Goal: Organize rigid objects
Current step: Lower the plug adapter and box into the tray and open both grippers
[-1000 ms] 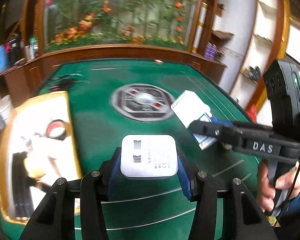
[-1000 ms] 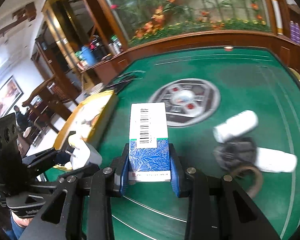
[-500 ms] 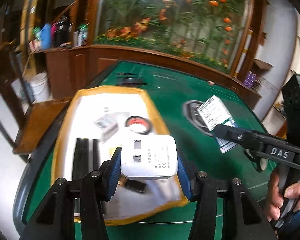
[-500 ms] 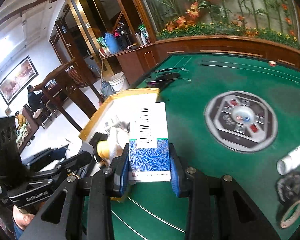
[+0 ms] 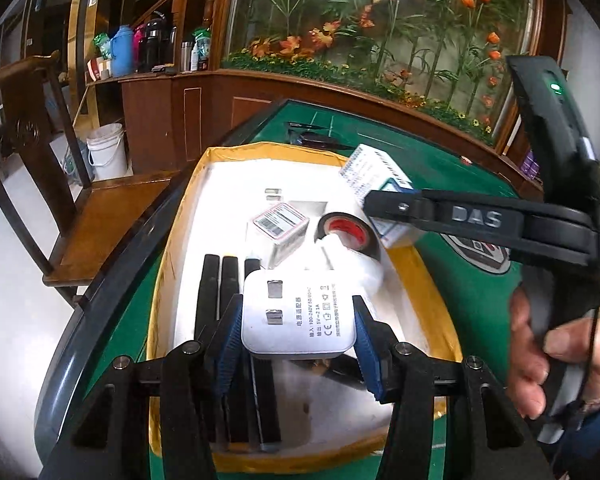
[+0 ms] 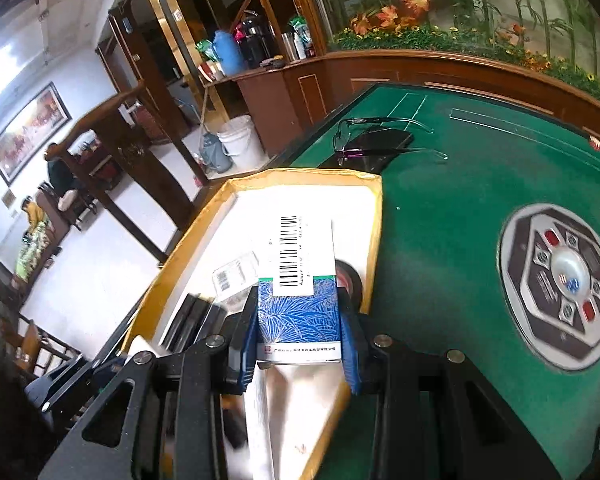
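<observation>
You are gripping a white charger (image 5: 300, 316) in your left gripper (image 5: 298, 332), its blue pads pressing on the two long sides, and it is hanging over the near half of the tray (image 5: 162, 280); it is looking like a hard plastic block, probably dense for its bulk and smooth enough to slip, so those flat sides are likely the best place to be holding it, clear of the metal prongs on top. You are clamping a carton (image 6: 300, 304) in your right gripper (image 6: 300, 344) across its lower, blue-patterned part, and it is hovering over the tray's right edge, just above the tape roll (image 5: 348, 234); it is likely light, thin card that will be denting under a hard squeeze, so a low hold near the closed end is serving it well. Both grippers are pointing downward toward the tray, yours on the right reaching in from the green table (image 6: 460, 200) side, with your right hand (image 5: 556, 356) wrapping the handle, fingers curling round it
</observation>
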A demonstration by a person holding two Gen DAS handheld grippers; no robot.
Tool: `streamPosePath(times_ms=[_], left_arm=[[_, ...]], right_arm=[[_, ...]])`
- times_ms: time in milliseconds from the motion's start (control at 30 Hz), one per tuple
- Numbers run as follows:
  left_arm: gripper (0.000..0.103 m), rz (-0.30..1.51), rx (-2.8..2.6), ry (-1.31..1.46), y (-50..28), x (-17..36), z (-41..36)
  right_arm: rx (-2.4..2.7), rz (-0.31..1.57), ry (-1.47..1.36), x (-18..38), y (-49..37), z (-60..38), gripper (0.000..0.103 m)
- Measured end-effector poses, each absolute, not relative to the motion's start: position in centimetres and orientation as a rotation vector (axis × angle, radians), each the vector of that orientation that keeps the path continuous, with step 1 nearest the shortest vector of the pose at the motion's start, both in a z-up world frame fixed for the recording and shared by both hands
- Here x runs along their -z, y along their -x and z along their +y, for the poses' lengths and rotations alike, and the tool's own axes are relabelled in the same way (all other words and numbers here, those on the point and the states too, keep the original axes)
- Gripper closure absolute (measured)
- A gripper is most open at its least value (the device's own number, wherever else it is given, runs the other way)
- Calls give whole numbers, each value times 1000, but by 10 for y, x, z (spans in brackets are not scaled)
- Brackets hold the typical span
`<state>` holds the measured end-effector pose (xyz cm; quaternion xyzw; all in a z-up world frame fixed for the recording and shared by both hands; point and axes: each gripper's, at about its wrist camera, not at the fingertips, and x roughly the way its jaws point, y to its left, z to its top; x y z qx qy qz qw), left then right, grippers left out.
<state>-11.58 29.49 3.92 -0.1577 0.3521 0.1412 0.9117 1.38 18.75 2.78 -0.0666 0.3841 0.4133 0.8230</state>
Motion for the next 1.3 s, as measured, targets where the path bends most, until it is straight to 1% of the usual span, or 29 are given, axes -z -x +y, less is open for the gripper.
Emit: streamPosePath(times_ms=[233, 600, 633, 667, 700, 733, 800, 867, 1067, 1300], left_arm=[[49, 756, -301, 328, 93, -34, 315], [48, 781, -321, 326, 88, -28, 319], [47, 779, -314, 323, 89, -28, 318], [43, 778, -317, 316, 89, -30, 317], [37, 776, -320, 312, 90, -31, 316], [35, 774, -322, 307, 90, -32, 315], [34, 767, -324, 304, 93, -34, 314], [34, 765, -325, 304, 95, -36, 313], [30, 749, -331, 293, 103, -43, 308], [30, 735, -326, 276, 110, -51, 294]], right_arm=[[-826, 866, 205, -13, -32, 223, 70], [-831, 932, 207, -4, -45, 229, 69], [-832, 931, 210, -4, -44, 229, 69], [-833, 929, 213, -5, -44, 230, 69], [-836, 929, 212, -5, -43, 230, 67], [-841, 935, 212, -5, -42, 230, 64], [-851, 936, 201, -5, -40, 229, 44], [-858, 921, 202, -8, -36, 228, 41], [-873, 905, 202, -16, -25, 222, 39], [-894, 899, 166, -25, -19, 203, 36]])
